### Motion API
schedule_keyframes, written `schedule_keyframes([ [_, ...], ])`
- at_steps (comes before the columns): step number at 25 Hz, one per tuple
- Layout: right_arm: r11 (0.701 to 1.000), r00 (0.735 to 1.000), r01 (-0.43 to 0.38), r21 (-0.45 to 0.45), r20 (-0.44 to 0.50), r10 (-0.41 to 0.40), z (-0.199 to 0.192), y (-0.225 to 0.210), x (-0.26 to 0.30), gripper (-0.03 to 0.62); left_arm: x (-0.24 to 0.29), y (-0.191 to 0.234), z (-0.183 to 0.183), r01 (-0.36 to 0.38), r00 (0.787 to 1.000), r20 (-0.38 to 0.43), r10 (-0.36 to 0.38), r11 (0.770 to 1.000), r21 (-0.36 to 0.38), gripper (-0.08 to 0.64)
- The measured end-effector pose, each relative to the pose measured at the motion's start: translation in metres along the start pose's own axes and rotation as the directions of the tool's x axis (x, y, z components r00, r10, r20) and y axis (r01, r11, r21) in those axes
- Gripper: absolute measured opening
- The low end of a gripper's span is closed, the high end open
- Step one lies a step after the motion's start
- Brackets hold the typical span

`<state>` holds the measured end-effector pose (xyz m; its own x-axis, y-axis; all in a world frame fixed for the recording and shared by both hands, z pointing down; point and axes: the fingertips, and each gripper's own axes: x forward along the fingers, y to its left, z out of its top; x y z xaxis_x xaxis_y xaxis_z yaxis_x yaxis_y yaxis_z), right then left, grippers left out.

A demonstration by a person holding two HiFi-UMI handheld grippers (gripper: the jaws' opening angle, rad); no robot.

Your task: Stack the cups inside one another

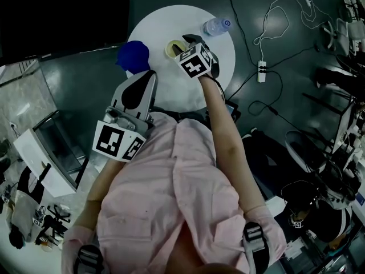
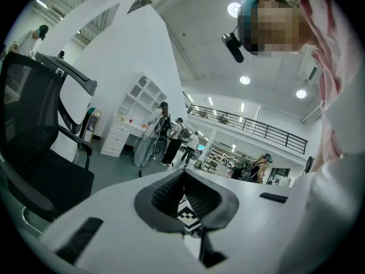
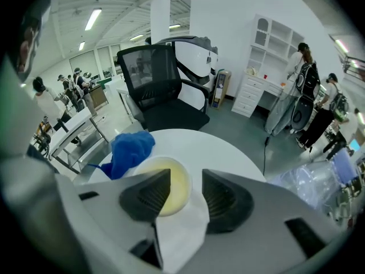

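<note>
The right gripper (image 1: 186,41) hovers with jaws spread over a yellow cup (image 3: 173,182), which stands on the round white table (image 1: 174,90) just beside a blue cloth (image 1: 133,56). The left gripper (image 2: 183,173), pulled back to the person's chest, is pressed together on nothing

The worktop (image 1: 182,90) is white. The cup (image 3: 178,181) is pale yellow. The cloth (image 3: 128,150) is bright blue. The shirt (image 1: 171,193) is pink. The left gripper (image 2: 183,176) and the right gripper (image 3: 186,178) are white with dark grey jaws, and their cubes (image 1: 118,141) have black and white squares.
</note>
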<state>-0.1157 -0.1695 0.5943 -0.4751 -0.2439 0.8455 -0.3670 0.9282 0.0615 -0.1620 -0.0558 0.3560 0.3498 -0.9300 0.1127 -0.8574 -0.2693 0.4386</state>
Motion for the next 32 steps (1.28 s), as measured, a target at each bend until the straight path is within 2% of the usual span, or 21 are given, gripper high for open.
schedule_keyframes([
  [3, 0.999, 0.999, 0.025, 0.024, 0.03, -0.026, 0.006, -0.002, -0.007, 0.154, -0.003, 0.0, 0.0, 0.004, 1.0, 0.002, -0.004, 1.0, 0.002, 0.018],
  [6, 0.996, 0.995, 0.073, 0.05, 0.06, -0.076, 0.011, -0.005, -0.015, 0.062, -0.007, 0.0, 0.0, 0.016, 1.0, 0.0, -0.016, 1.0, 0.007, 0.018],
  [8, 0.991, 0.99, 0.108, 0.075, 0.079, -0.114, 0.013, -0.009, -0.021, 0.043, -0.007, 0.0, 0.001, 0.025, 1.0, -0.002, -0.025, 1.0, 0.007, 0.018],
  [13, 0.98, 0.978, 0.148, 0.132, 0.126, -0.165, 0.021, -0.01, -0.032, 0.034, -0.008, 0.006, 0.003, 0.017, 1.0, 0.009, -0.017, 1.0, -0.003, 0.018],
  [32, 0.971, 0.952, 0.145, 0.188, 0.241, -0.189, 0.038, -0.001, -0.066, 0.032, -0.009, -0.012, 0.003, 0.027, 0.999, 0.017, -0.027, 0.999, 0.037, 0.018],
])
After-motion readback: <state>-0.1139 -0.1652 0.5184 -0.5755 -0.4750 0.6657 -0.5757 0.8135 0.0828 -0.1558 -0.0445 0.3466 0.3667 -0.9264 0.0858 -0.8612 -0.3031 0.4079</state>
